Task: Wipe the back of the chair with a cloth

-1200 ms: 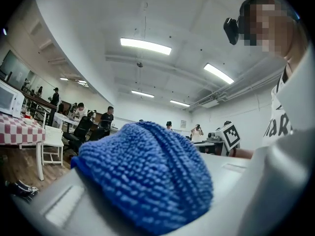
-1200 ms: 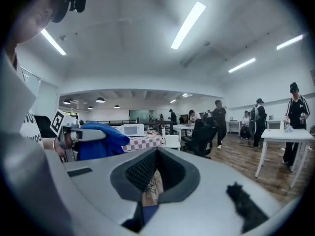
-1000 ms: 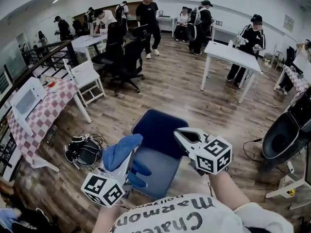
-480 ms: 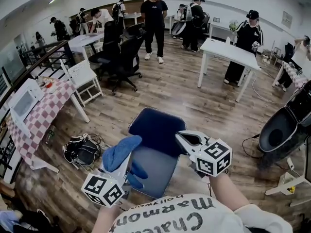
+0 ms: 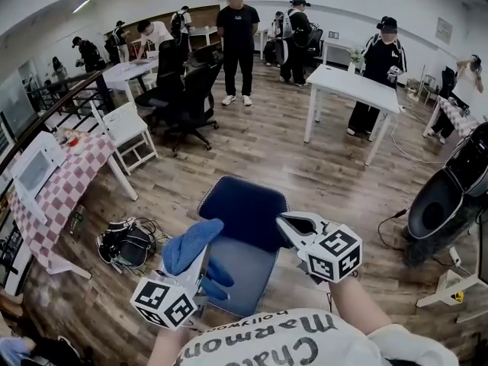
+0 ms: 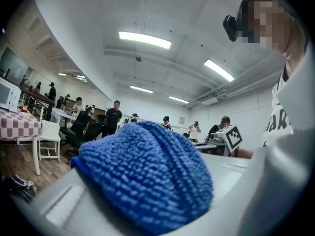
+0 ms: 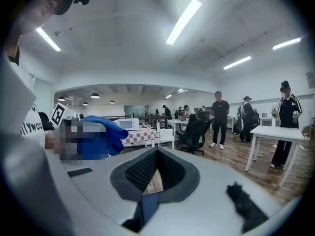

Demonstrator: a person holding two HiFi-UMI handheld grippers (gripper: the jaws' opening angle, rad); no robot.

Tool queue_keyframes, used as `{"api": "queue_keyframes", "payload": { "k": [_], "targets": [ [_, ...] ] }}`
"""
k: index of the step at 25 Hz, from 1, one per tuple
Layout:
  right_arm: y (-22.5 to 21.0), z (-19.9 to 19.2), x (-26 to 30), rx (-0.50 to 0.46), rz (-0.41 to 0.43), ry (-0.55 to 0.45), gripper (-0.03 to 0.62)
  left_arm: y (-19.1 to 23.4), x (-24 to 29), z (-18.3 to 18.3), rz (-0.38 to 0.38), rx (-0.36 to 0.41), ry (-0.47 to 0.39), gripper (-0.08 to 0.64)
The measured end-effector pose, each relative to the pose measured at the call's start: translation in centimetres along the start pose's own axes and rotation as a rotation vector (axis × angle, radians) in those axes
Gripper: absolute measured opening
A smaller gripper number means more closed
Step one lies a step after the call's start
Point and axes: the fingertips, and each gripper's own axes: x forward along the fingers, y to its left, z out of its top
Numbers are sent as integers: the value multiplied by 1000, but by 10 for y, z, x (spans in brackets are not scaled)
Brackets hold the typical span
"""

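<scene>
Head view: left gripper (image 5: 200, 256) is clamped on a bunched blue knitted cloth (image 5: 189, 242), which bulges out past the jaw tips. Left gripper view agrees, with the cloth filling the gap between both jaws. Right gripper (image 5: 284, 219) has its jaws together at the tips with nothing held. Right gripper view shows only floor and chair through the loop behind the tips. Dark blue padded chair (image 5: 242, 204) stands on the wood floor (image 5: 305, 151) below both grippers, backrest on the far side. Cloth sits over the seat's left edge, near the backrest's lower left corner. Can't tell if it touches.
</scene>
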Motion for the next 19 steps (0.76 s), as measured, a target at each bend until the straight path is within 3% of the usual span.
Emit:
{"api": "queue_keyframes", "payload": {
  "k": [19],
  "targets": [
    [8,0,-3,-12,0,5,12,-1,-10,2,-2,-5,-16,34]
  ]
}}
